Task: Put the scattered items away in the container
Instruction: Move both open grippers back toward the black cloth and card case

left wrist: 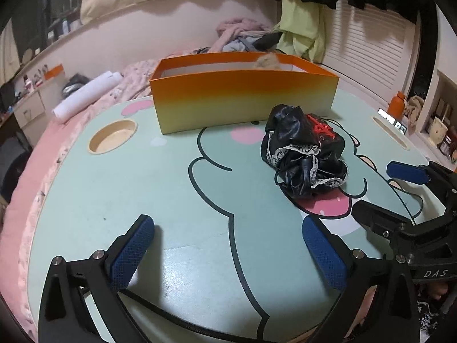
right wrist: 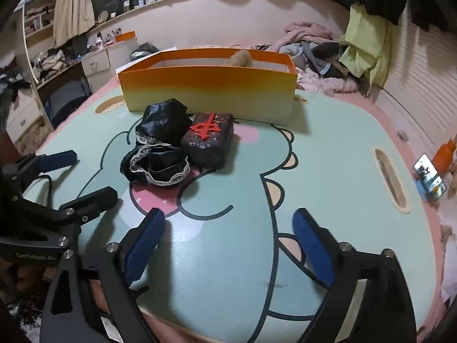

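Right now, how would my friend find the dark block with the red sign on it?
Find the big orange box on the green cartoon table. Just in front of it lie two dark things, touching. The block is the smooth brick-shaped one with a raised red symbol on top; the crumpled black cloth beside it has white lace.

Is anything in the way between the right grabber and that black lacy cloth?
Nothing visible. The right gripper is open, and only bare table lies between it and the black lacy cloth. The dark block sits beside the cloth.
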